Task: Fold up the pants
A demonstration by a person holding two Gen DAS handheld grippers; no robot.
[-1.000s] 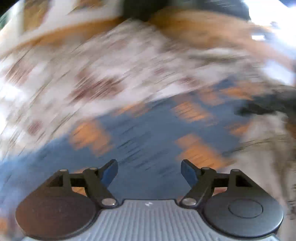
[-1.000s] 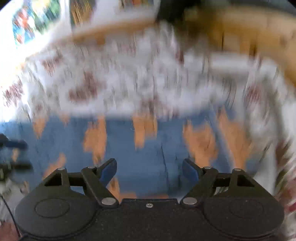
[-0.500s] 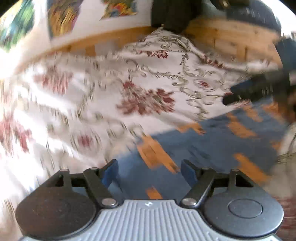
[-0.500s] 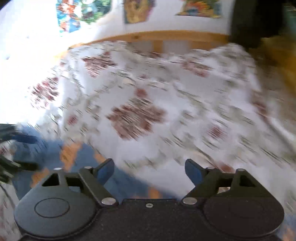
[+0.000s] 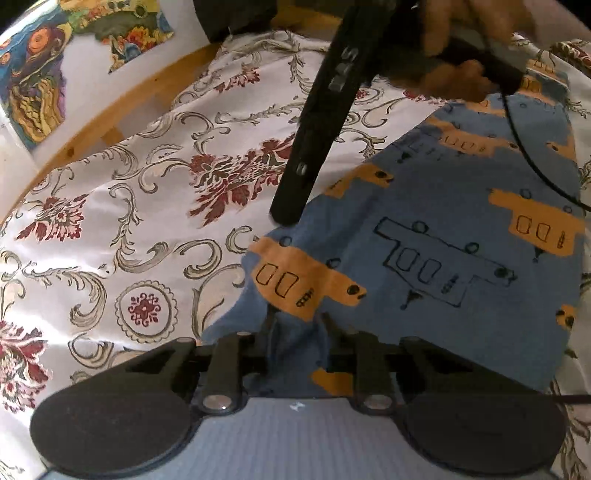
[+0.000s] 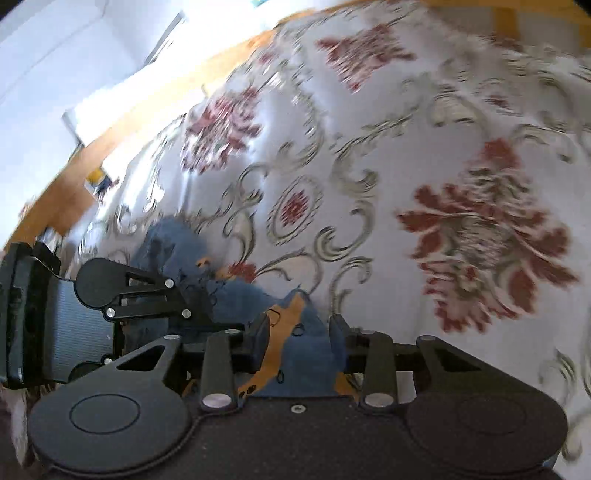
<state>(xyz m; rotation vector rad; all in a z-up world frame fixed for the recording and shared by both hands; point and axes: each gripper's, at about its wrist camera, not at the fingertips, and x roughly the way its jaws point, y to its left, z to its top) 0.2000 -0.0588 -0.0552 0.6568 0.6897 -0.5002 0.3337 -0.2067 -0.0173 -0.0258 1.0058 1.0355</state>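
Blue pants (image 5: 424, 206) with orange patches lie spread on a floral bedspread. At their near edge, my left gripper (image 5: 297, 325) is shut on a bunched fold of the blue cloth. My right gripper (image 5: 286, 218) comes down as a black bar from above, its tip touching the pants' far left edge, and a person's hand (image 5: 454, 48) holds it. In the right wrist view, my right gripper (image 6: 301, 343) is shut on blue and orange cloth of the pants (image 6: 173, 251). My left gripper (image 6: 210, 299) sits just to its left, clamped on the same garment.
The white bedspread (image 5: 110, 229) with red flowers extends left and behind. A wooden bed frame (image 5: 122, 107) runs along a wall with colourful posters (image 5: 33, 81). A dark garment (image 5: 236, 18) hangs at the top. A black cable (image 5: 532, 162) crosses the pants.
Both grippers were open and moving fast over the bed. Now both have narrowed onto the pants' cloth, side by side at one edge, and the left view is steady.
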